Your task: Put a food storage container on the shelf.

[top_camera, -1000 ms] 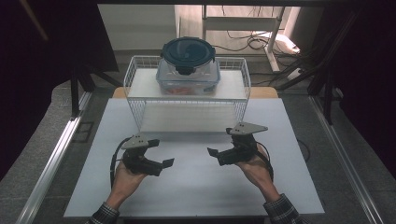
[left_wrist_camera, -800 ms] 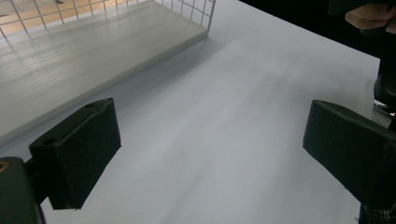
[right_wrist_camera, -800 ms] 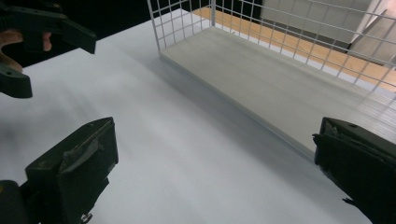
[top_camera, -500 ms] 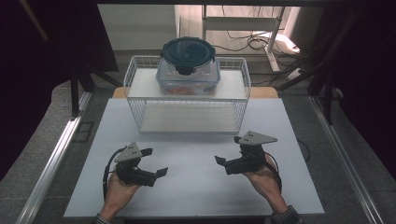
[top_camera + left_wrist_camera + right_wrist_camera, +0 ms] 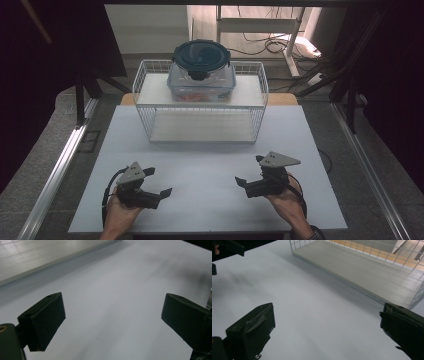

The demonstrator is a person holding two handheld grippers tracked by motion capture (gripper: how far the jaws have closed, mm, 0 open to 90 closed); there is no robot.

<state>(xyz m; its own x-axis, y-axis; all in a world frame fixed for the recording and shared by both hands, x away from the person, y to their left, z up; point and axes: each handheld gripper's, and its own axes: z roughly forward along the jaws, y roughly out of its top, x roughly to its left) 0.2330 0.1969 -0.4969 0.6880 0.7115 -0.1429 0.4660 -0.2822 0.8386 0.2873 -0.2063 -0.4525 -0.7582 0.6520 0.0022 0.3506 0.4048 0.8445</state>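
Note:
My left gripper (image 5: 159, 181) is held low over the white tabletop (image 5: 210, 165) near its front left, jaws wide apart with nothing between them; in the left gripper view (image 5: 112, 315) only bare table lies past them. My right gripper (image 5: 249, 170) hovers at the front right, also open and empty (image 5: 327, 322). A white wire rack (image 5: 145, 107) stands at the far middle of the table. On its top shelf sits a clear container with a dark round lid (image 5: 201, 62).
The rack's lower shelf (image 5: 367, 272) lies ahead of the right gripper. The person's other gripper (image 5: 224, 250) shows at the top left of the right gripper view. Metal rails (image 5: 60, 165) run along both sides of the table, and cables (image 5: 270, 45) lie behind it.
Both hands have pulled back from the rack toward the table's front edge, the left farther than the right. Both grippers stayed open and empty.

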